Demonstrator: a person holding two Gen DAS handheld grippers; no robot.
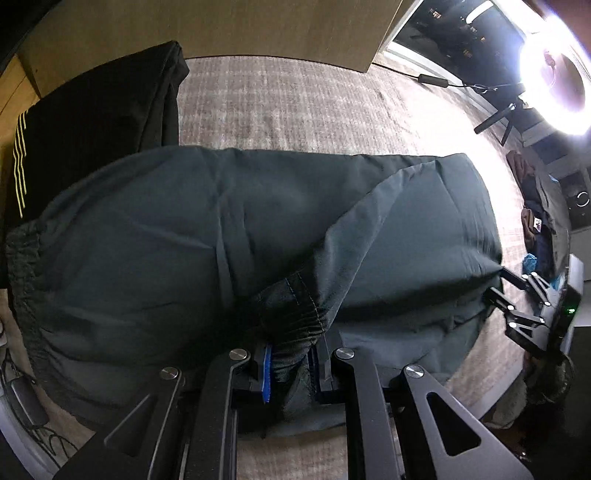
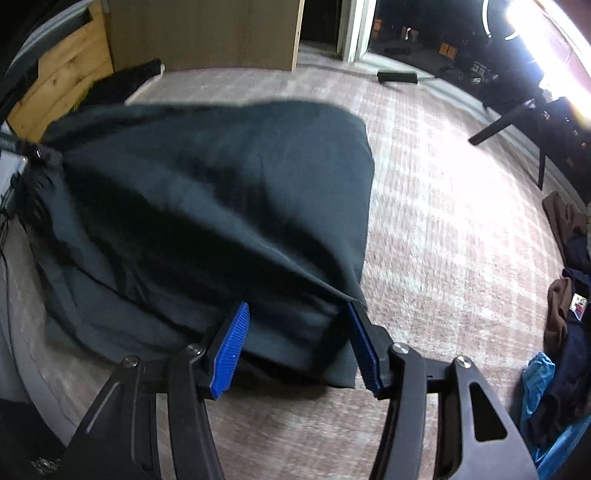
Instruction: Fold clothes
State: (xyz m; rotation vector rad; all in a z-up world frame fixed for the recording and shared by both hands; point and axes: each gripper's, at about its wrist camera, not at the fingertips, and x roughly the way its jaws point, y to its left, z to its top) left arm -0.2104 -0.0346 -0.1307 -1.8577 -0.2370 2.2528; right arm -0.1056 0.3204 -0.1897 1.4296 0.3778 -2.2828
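Dark teal trousers (image 1: 184, 236) lie folded over on a patterned rug (image 1: 295, 110). My left gripper (image 1: 290, 363) is shut on the elastic cuff (image 1: 295, 306) of one trouser leg, held low over the garment's near edge. In the right wrist view the same trousers (image 2: 207, 192) fill the left half. My right gripper (image 2: 295, 332) is open, its blue pads (image 2: 231, 347) spread wide at the cloth's near right corner; the right pad touches the lifted fabric edge. The right gripper also shows in the left wrist view (image 1: 517, 295) at the trousers' right end.
A black garment with yellow stripes (image 1: 92, 122) lies folded at the far left. A pile of brown and blue clothes (image 2: 565, 314) sits at the right. A bright ring light on a tripod (image 1: 554, 81) stands far right. A wooden cabinet (image 2: 207, 33) is behind the rug.
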